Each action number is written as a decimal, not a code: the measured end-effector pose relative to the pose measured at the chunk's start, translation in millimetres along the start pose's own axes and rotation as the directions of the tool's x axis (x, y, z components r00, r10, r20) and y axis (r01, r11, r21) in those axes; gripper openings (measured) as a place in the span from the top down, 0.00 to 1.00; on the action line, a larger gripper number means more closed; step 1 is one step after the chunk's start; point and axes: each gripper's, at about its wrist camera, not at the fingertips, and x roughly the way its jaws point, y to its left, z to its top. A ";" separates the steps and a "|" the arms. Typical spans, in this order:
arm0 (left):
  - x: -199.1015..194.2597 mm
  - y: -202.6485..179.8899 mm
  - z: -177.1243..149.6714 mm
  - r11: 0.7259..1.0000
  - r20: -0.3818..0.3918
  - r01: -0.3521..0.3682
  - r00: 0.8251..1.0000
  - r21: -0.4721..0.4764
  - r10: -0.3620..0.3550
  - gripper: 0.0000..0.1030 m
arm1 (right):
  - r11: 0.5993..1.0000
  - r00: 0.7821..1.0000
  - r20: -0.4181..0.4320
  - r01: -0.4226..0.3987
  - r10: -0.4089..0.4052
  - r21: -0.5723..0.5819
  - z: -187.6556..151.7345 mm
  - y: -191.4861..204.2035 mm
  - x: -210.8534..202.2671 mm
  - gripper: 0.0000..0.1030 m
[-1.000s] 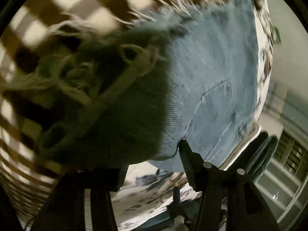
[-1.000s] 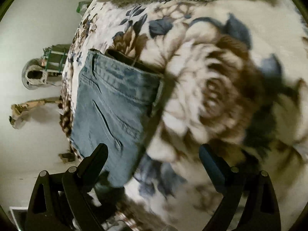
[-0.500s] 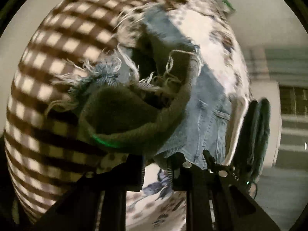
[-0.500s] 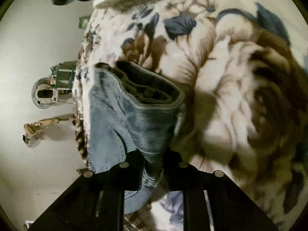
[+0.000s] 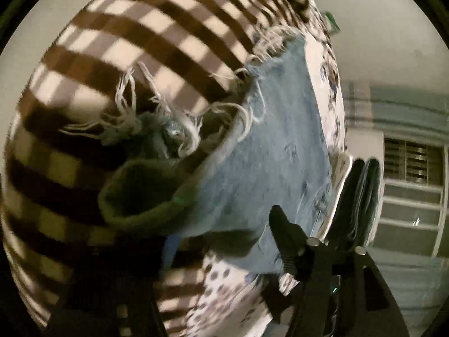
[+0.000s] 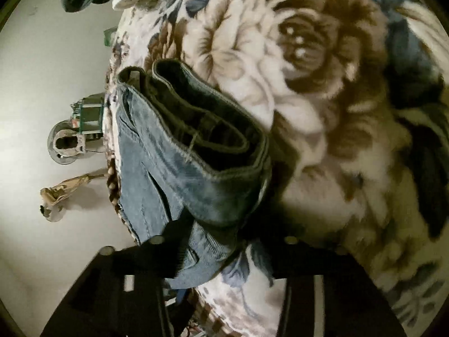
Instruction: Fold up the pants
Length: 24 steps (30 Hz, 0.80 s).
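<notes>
The bed's floral blanket (image 6: 322, 146) carried the denim pants (image 6: 157, 151), probably spread there so each end could be lifted for a fold. The right claw (image 6: 207, 241) was clamped on the waistband end, seen only in its view. The left claw (image 5: 213, 241) stood spread at the frayed hems beside the checked cloth (image 5: 112, 56).
</notes>
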 end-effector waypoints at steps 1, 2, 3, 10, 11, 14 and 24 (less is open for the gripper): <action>4.2 -1.1 2.6 1.000 0.008 -0.007 1.000 -0.017 0.007 0.39 | 1.000 1.000 -0.005 -0.010 0.010 -0.007 0.3 2.0 3.5 0.44; 7.6 -2.7 3.8 0.999 0.013 -0.016 1.000 -0.032 0.017 0.39 | 1.000 1.000 -0.006 -0.015 0.015 -0.013 0.5 3.3 5.7 0.39; 10.3 -3.1 6.3 0.998 0.020 -0.028 0.999 -0.051 0.029 0.39 | 1.000 1.000 -0.006 -0.023 0.023 -0.022 2.3 5.8 7.3 0.37; 6.4 -31.4 9.1 0.987 0.094 -0.151 0.983 -0.060 0.157 0.41 | 0.998 0.998 0.028 -0.058 0.058 -0.001 14.6 20.7 21.8 0.34; 8.2 -35.7 8.6 0.987 0.105 -0.159 0.981 -0.034 0.162 0.41 | 0.999 0.998 0.029 -0.050 0.050 0.007 15.6 22.3 26.7 0.34; 9.6 -31.1 11.8 0.986 0.129 -0.163 0.978 -0.037 0.166 0.50 | 1.000 0.999 0.045 -0.023 0.023 0.000 14.5 26.5 32.4 0.45; -27.6 -68.7 15.0 0.992 0.152 -0.092 0.985 0.081 0.078 0.76 | 0.999 0.993 0.107 -0.044 0.040 0.029 -4.4 47.4 1.6 0.82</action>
